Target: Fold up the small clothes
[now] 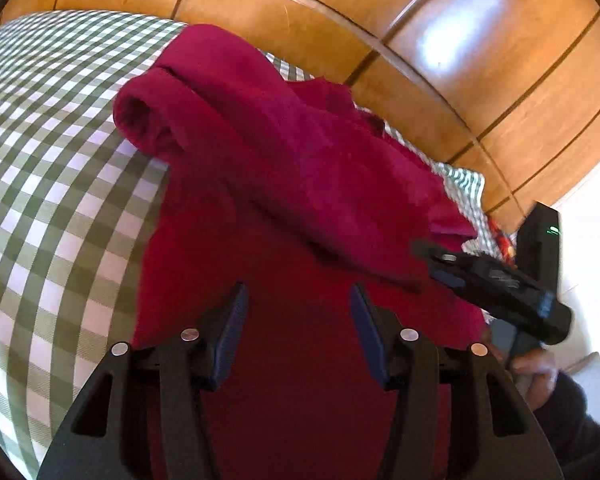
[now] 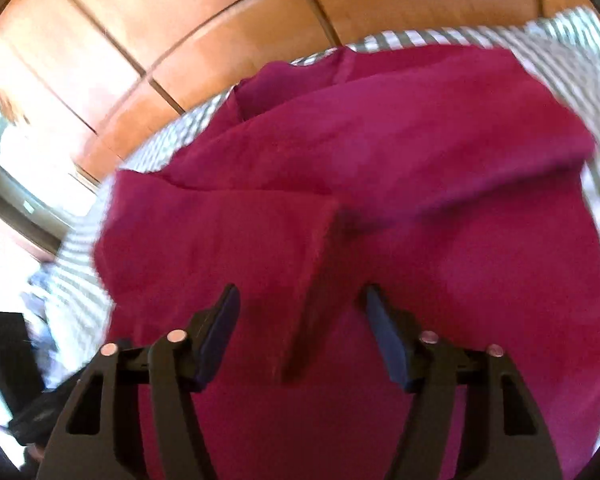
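Note:
A dark red garment [image 1: 280, 140] lies crumpled on a green-and-white checked cloth [image 1: 52, 160], with a rolled sleeve opening [image 1: 140, 116] at its left. My left gripper [image 1: 299, 292] hovers low over the flat near part of the garment, jaws apart with nothing between the pads. From the right, my right gripper [image 1: 432, 260] reaches over the garment's edge. In the right wrist view the garment [image 2: 420, 160] fills the frame. A raised fold ridge [image 2: 320, 280] runs between the spread fingers of the right gripper [image 2: 302, 294], and the pads do not press on it.
Glossy wooden panels [image 1: 500, 60] rise behind the checked cloth [image 2: 572, 60]. A person's hand [image 1: 536, 368] in a dark sleeve holds the right gripper's handle. The right wrist view is blurred, with a dark shape [image 2: 4, 344] at its lower left.

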